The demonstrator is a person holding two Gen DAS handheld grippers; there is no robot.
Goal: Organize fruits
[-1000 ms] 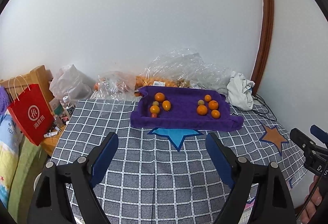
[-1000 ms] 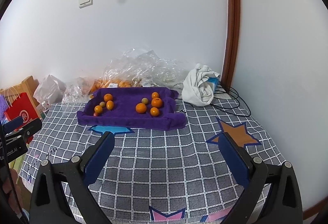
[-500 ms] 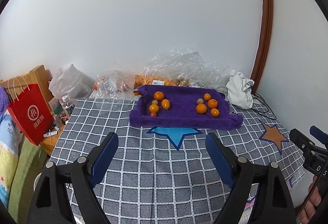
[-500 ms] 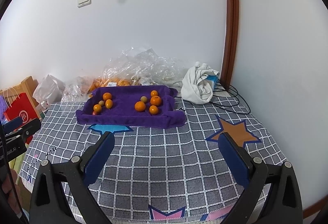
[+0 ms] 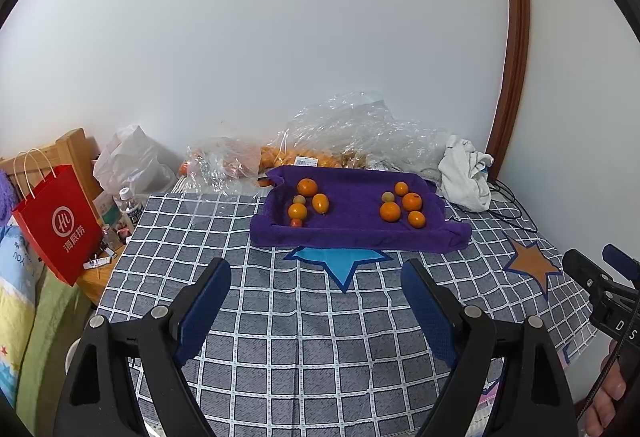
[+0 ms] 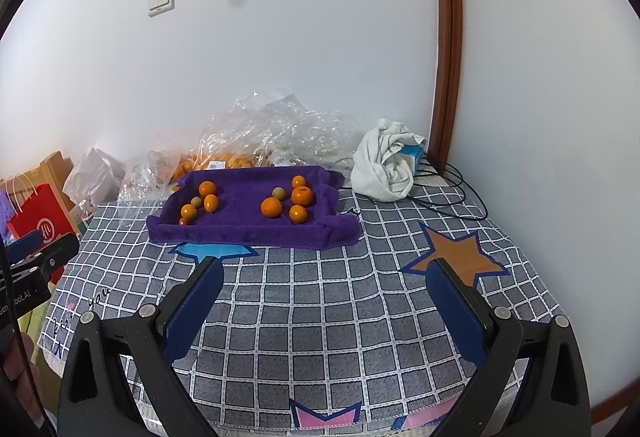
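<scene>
On the far side of the checked bed, the purple towel tray (image 5: 360, 233) holds a left cluster of fruits (image 5: 306, 202) and a right cluster (image 5: 402, 204), while both the left tongs (image 5: 316, 295) and right tongs (image 6: 325, 291) hang open and empty well short of it, fitting either sorting underway or finished.

The fruits in the clear plastic bags (image 5: 352, 141) are blurred by wrinkled film, and the red bag (image 6: 38, 221) is partly hidden.

Right gripper (image 6: 324, 277) spread wide, empty, lower frame. Purple towel tray (image 6: 240, 231) at centre holds two fruit clusters (image 6: 200, 203), apart.
</scene>
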